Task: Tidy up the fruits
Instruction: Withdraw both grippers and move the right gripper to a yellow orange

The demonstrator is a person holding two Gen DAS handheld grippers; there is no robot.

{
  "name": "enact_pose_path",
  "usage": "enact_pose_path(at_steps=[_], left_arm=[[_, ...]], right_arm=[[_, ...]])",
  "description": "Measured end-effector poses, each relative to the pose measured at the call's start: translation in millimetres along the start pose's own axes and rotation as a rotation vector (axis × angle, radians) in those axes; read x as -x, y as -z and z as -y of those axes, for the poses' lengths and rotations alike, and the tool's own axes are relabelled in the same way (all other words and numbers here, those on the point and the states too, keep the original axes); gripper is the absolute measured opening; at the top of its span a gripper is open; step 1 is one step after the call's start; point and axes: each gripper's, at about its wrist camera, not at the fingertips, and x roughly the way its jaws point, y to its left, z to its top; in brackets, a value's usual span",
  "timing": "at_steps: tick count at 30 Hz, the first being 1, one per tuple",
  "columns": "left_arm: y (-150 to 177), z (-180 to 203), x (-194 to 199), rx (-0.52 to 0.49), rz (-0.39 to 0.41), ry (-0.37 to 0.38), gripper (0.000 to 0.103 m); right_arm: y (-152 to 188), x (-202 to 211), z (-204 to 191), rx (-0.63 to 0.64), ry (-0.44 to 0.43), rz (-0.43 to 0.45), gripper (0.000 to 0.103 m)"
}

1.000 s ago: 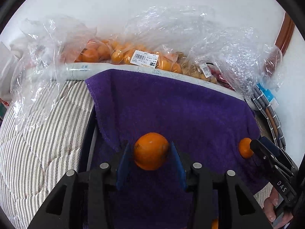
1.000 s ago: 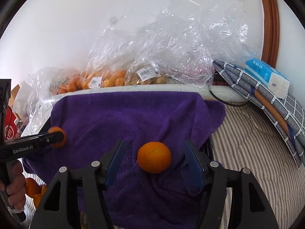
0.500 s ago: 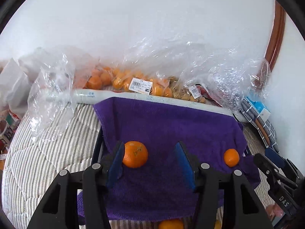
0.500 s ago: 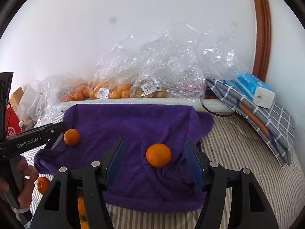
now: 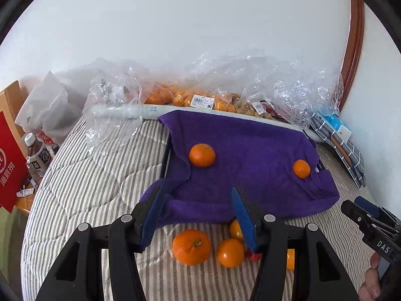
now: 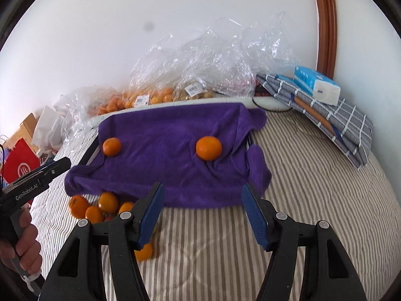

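Two oranges lie on a purple towel (image 5: 245, 145) draped over a tray: one at its left (image 5: 202, 155), also in the right wrist view (image 6: 111, 146), and one at its right (image 5: 301, 168) (image 6: 208, 148). Several loose oranges (image 5: 191, 247) (image 6: 107, 202) lie on the striped bed in front of the towel. My left gripper (image 5: 196, 210) is open and empty, above the loose oranges. My right gripper (image 6: 204, 208) is open and empty, in front of the towel's near edge.
Clear plastic bags of oranges (image 5: 200, 99) (image 6: 140, 99) line the wall behind the towel. A folded checked cloth with a tissue pack (image 6: 317, 85) lies at the right. Bottles (image 5: 37, 155) and a red bag (image 5: 10, 165) stand left of the bed (image 6: 313, 188).
Both grippers let go of their oranges on the towel, opened and pulled back and up. The loose oranges in front of the towel have come into view.
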Motion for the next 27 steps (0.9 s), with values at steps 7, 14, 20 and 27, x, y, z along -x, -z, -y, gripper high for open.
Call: enact_pose_path(at_steps=[7, 14, 20, 27], left_arm=[[27, -18, 18, 0.010, -0.047, -0.017, 0.054], [53, -33, 22, 0.033, -0.068, -0.040, 0.054], [64, -48, 19, 0.036, -0.092, -0.065, 0.054], [79, -64, 7, 0.061, -0.126, -0.042, 0.054]], right_arm=[[29, 16, -15, 0.037, 0.001, -0.007, 0.064], [49, 21, -23, 0.063, 0.001, -0.005, 0.063], [55, 22, -25, 0.061, -0.009, -0.008, 0.058], [61, 16, -34, 0.063, -0.033, -0.018, 0.053]])
